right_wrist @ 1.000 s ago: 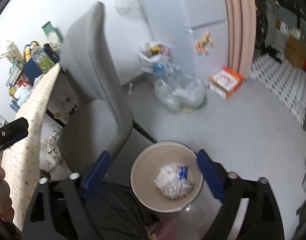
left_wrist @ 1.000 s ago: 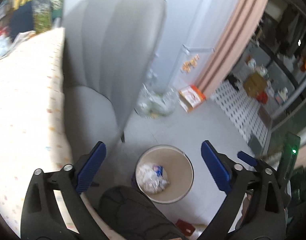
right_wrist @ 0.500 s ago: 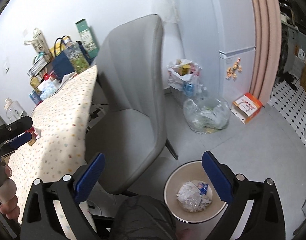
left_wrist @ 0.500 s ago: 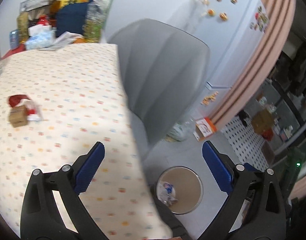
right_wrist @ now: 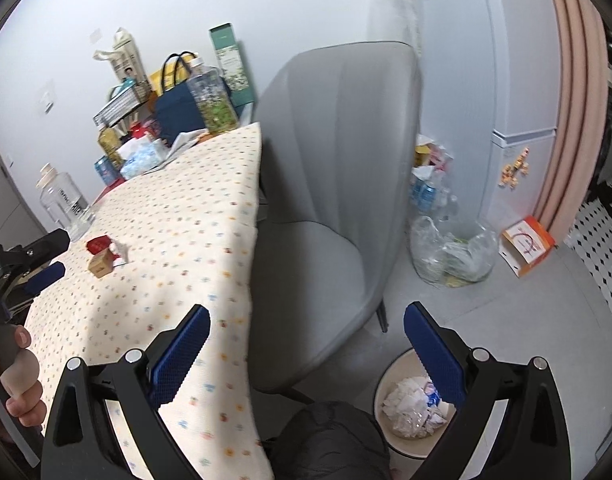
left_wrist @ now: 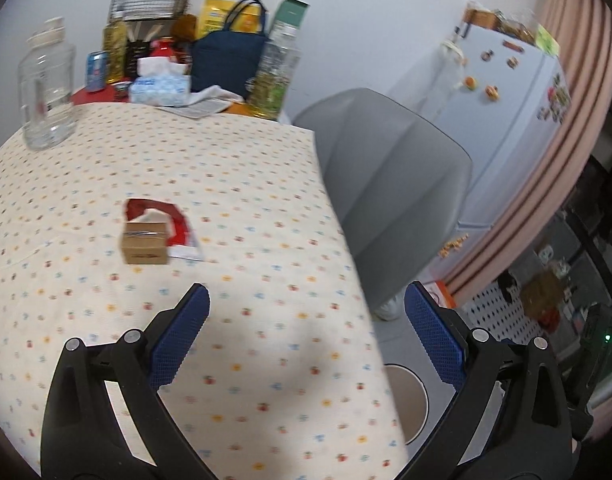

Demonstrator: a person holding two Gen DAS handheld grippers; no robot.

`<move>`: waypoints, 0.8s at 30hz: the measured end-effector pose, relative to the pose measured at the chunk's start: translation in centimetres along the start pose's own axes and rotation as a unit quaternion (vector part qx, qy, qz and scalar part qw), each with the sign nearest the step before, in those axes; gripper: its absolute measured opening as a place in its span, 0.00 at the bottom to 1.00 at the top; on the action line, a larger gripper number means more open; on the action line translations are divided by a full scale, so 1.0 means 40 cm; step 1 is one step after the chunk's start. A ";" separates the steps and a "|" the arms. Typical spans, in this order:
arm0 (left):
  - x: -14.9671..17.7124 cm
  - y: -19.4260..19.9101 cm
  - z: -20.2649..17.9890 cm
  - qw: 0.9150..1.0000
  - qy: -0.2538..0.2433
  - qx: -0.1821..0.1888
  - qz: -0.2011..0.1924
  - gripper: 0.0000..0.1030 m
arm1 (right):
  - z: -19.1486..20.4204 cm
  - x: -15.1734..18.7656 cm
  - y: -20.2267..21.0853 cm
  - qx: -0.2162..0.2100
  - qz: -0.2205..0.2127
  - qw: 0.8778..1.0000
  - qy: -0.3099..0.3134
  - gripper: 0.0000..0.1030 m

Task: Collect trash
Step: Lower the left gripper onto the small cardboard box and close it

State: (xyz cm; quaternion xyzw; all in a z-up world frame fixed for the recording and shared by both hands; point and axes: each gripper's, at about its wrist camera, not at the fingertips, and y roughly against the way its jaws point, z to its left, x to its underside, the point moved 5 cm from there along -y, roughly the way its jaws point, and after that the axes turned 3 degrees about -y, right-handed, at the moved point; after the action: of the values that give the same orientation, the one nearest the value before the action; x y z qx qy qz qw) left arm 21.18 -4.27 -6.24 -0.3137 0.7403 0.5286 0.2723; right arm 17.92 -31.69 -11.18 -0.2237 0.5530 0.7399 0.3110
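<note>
A small brown box (left_wrist: 144, 242) lies on the dotted tablecloth (left_wrist: 233, 184) beside a red and white wrapper (left_wrist: 173, 220). Both also show in the right wrist view, the box (right_wrist: 101, 265) and the wrapper (right_wrist: 99, 244). My left gripper (left_wrist: 306, 320) is open and empty above the table's near part, short of the box. My right gripper (right_wrist: 306, 332) is open and empty over the table edge and chair. A beige trash bin (right_wrist: 390, 376) on the floor holds crumpled paper (right_wrist: 410, 404); its rim also shows in the left wrist view (left_wrist: 416, 384).
A grey chair (right_wrist: 338, 168) stands between table and bin. Bottles, a blue bag (left_wrist: 225, 56) and a clear jar (left_wrist: 45, 88) crowd the table's far end. A clear plastic bag (right_wrist: 450, 252) and an orange box (right_wrist: 528, 246) lie on the floor by the fridge (left_wrist: 502, 112).
Both grippers have swung up and away from the bin toward the table. The left one now faces the box and wrapper. Both stay open.
</note>
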 end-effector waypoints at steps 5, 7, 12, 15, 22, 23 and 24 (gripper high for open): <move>0.002 0.028 0.076 1.000 0.021 -0.016 -0.007 0.94 | 0.067 -0.009 -0.018 -0.012 0.001 1.000 0.020 0.92; -0.001 0.044 0.111 0.999 0.027 -0.022 -0.012 0.92 | 0.093 -0.011 -0.026 -0.017 0.002 1.000 0.026 0.92; -0.015 0.074 0.204 0.998 0.043 -0.037 -0.016 0.82 | 0.151 -0.013 -0.039 -0.031 0.004 0.999 0.041 0.92; -0.023 0.080 0.255 0.998 0.056 -0.040 -0.011 0.72 | 0.179 -0.016 -0.047 -0.038 0.005 0.998 0.047 0.92; -0.036 0.062 0.320 0.997 0.063 -0.040 0.005 0.63 | 0.241 -0.035 -0.066 -0.048 0.004 0.996 0.071 0.92; -0.039 0.053 0.322 0.997 0.060 -0.041 0.009 0.63 | 0.243 -0.035 -0.066 -0.050 0.004 0.996 0.071 0.92; -0.040 0.045 0.322 0.997 0.058 -0.041 0.013 0.63 | 0.247 -0.037 -0.067 -0.052 0.004 0.996 0.071 0.92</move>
State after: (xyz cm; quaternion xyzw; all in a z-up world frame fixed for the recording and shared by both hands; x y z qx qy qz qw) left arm 21.81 8.72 -7.74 -0.3448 0.7365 0.5433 0.2087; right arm 20.97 -22.03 -9.16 -0.2894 0.5353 0.7509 0.2564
